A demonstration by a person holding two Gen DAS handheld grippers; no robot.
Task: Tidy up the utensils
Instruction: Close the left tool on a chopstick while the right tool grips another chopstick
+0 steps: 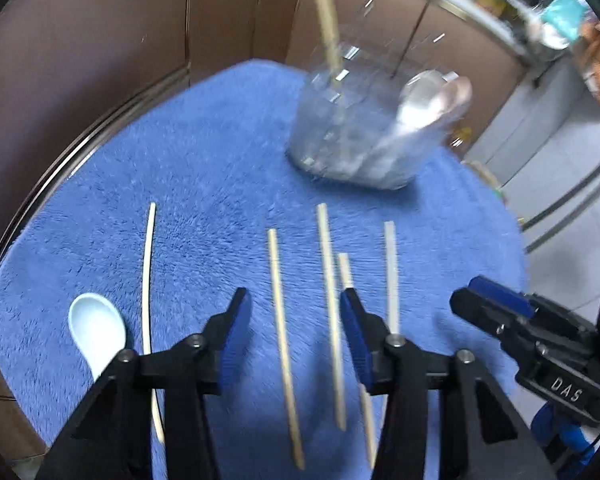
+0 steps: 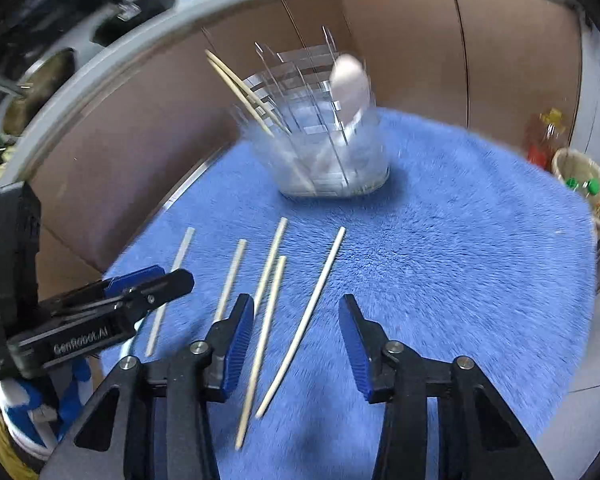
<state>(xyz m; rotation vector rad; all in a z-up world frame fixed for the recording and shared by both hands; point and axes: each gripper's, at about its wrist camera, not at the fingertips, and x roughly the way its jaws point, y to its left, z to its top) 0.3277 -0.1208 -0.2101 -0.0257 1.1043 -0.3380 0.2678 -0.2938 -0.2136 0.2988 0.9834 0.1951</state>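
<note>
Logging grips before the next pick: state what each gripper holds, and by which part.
Nothing is held. The left gripper and right gripper both have open jaws above the chopsticks lying loose on the blue mat.

Motion blurs the holder (image 1: 356, 128) in both my views, so I can't make out its compartments or the spoon (image 1: 432, 104) inside (just a pale smear). My left finger (image 1: 364, 344) hides part of a chopstick (image 1: 346, 276). My tongs' bodies run off the bottom edges.
</note>
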